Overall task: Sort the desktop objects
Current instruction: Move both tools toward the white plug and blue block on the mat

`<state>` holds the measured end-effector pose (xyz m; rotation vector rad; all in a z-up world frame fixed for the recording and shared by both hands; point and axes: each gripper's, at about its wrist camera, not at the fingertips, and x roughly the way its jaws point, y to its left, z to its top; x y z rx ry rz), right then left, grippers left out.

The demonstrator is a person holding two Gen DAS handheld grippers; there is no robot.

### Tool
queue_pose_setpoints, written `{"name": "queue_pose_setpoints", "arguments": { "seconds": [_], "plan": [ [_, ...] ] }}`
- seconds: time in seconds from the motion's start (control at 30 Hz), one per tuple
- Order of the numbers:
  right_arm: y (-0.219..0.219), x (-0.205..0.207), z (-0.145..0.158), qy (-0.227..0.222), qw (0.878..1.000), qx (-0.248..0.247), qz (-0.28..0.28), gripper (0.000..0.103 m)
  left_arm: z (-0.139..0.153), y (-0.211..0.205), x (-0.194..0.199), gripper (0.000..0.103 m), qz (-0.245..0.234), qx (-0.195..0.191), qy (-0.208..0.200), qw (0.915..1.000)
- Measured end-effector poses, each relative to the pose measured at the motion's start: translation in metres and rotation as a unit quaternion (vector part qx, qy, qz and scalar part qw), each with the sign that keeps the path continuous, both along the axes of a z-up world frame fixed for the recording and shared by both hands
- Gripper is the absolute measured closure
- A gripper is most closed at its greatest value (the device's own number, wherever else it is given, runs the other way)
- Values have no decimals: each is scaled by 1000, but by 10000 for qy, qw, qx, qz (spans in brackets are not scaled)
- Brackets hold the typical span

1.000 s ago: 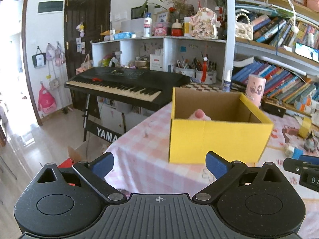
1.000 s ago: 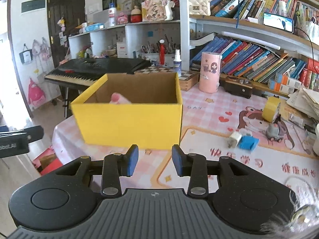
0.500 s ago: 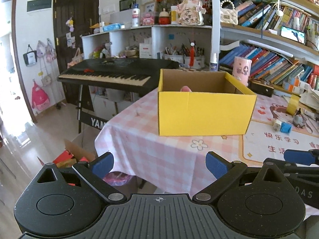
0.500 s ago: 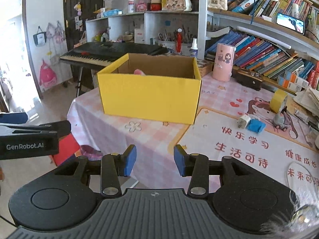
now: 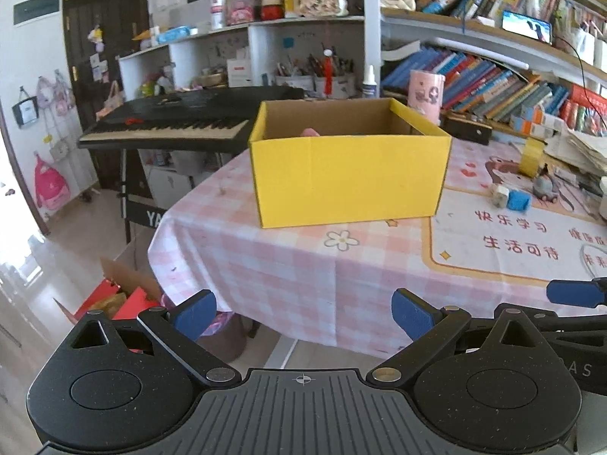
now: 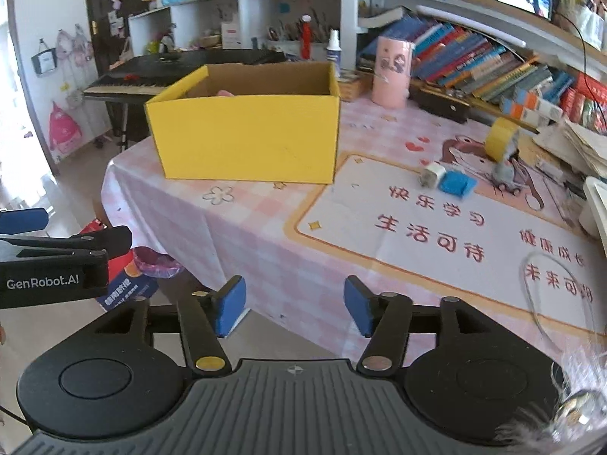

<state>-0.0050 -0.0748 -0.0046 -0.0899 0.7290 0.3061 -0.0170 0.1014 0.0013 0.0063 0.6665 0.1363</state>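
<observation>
A yellow cardboard box (image 5: 349, 178) stands on the pink checked tablecloth (image 5: 288, 265), with a pink object (image 5: 310, 132) just showing inside; the box also shows in the right wrist view (image 6: 246, 140). A white plug (image 6: 432, 175), a blue block (image 6: 457, 182), a small grey toy (image 6: 506, 168) and a yellow tape roll (image 6: 500, 139) lie on the mat to the box's right. My left gripper (image 5: 303, 311) is open and empty, off the table's near edge. My right gripper (image 6: 290, 305) is open and empty over the table's near edge.
A pink cylinder (image 6: 392, 72) and a black case (image 6: 440, 104) stand behind the box. Bookshelves (image 5: 493, 76) run along the right. A black keyboard (image 5: 182, 125) stands to the left. A red box and a bin (image 5: 129, 299) sit on the floor below the table edge.
Both grippers have pulled back from the box and the table. The right gripper's jaws have opened wider. The left gripper has stayed open.
</observation>
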Motion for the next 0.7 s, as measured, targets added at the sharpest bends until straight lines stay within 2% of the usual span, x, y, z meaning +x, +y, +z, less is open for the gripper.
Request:
{"name": "queue_pose_setpoints", "arguments": {
  "seconds": [0.3, 0.7],
  "plan": [
    [-25, 7, -2, 78, 9991, -89, -414, 42, -1, -19, 17, 2, -286, -48, 78, 9995],
    [-77, 24, 0, 134, 9937, -134, -1102, 40, -3, -70, 48, 2, -1067, -160, 96, 9941]
  ]
}}
